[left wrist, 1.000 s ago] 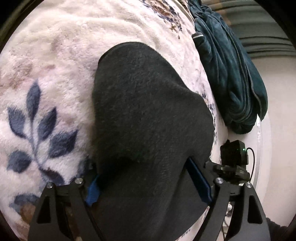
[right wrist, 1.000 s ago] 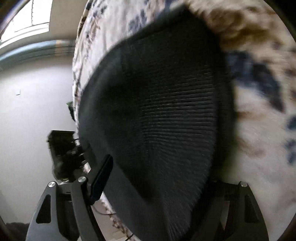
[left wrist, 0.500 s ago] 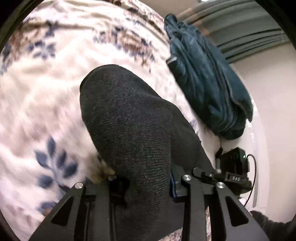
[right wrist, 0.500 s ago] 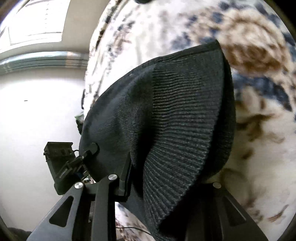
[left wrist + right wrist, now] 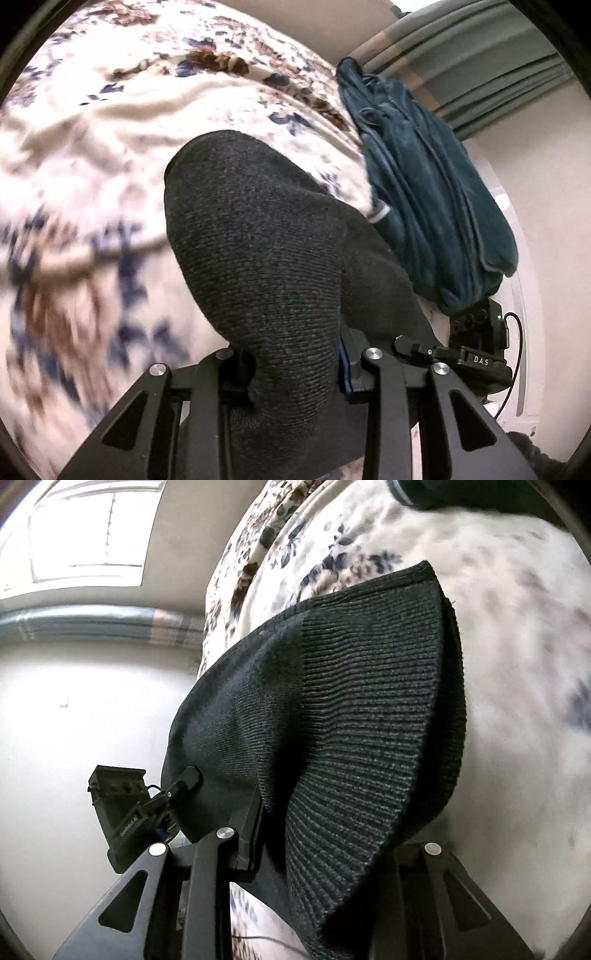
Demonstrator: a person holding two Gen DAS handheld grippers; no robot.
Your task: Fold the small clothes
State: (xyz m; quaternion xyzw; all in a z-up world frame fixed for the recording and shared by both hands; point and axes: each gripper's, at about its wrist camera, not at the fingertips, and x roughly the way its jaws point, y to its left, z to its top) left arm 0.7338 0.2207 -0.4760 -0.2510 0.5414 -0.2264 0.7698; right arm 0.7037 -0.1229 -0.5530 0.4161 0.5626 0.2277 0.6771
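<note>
Above a floral blanket, a dark grey knitted hat is held up between the two grippers. In the left wrist view, the left gripper is seen clamped on a bunched fold of the hat, the knit being squeezed between the two black jaws and rising ahead of them in a rounded hump. A blue pad is glimpsed on the inner face of the right-hand jaw, pressed against the fabric. The jaws have just been closing, with the hat between them.

In the right wrist view, the right gripper is likewise shut on the hat, at its ribbed cuff. The left-hand finger is seen against the fabric; the other finger is hidden behind the hanging knit. These jaws too have just been closing on the cloth. The ribbed band is fanned out ahead, its edge turned up toward the blanket.

Beside the hat, to the right in the left wrist view, a teal fleece garment is draped along the edge of the blanket. Striped curtains are noted behind it. The other gripper's body is visible at the edge of each view. Much of the blanket is blurred.
</note>
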